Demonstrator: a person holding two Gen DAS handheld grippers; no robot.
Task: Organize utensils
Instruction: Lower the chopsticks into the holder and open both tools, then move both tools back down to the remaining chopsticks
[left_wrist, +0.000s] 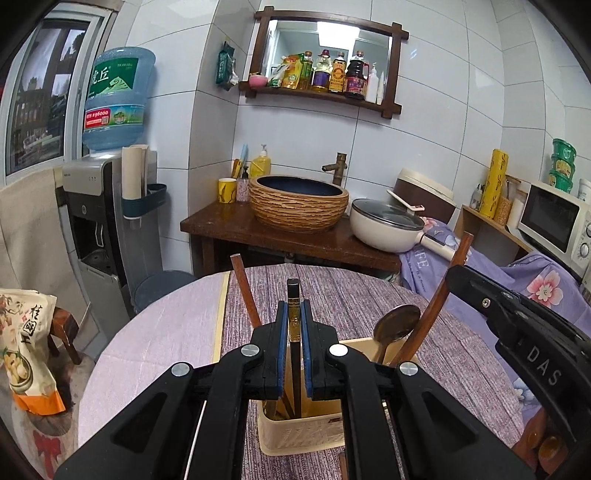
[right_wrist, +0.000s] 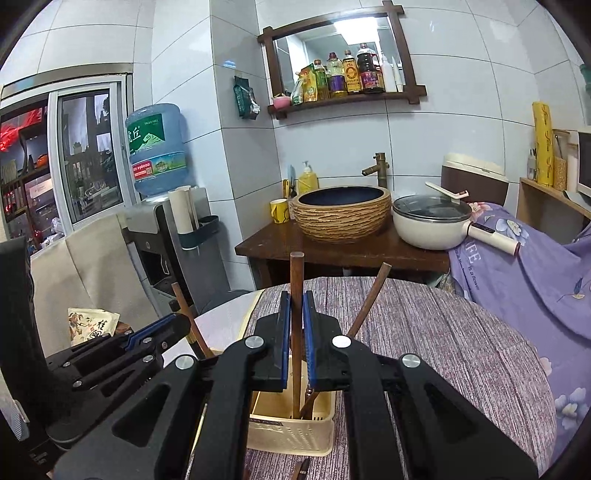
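Note:
A cream slotted utensil basket (left_wrist: 295, 432) (right_wrist: 291, 432) stands on the round table just below both grippers. In the left wrist view my left gripper (left_wrist: 294, 314) is shut on a dark chopstick pair with a gold band (left_wrist: 293, 291), held upright with its lower end inside the basket. In the right wrist view my right gripper (right_wrist: 296, 306) is shut on a brown wooden utensil handle (right_wrist: 296, 273), also upright and reaching down into the basket. A wooden spoon (left_wrist: 395, 325) and other wooden handles (left_wrist: 443, 288) (right_wrist: 369, 302) lean in the basket. The two grippers sit side by side.
The table carries a purple-grey cloth (left_wrist: 369, 295). More wooden spoons (left_wrist: 546, 443) lie at its near right edge. Behind stand a counter with a woven basin (left_wrist: 299, 203) and a lidded pan (left_wrist: 388, 225). A water dispenser (left_wrist: 99, 221) and a snack bag (left_wrist: 26, 343) are at left.

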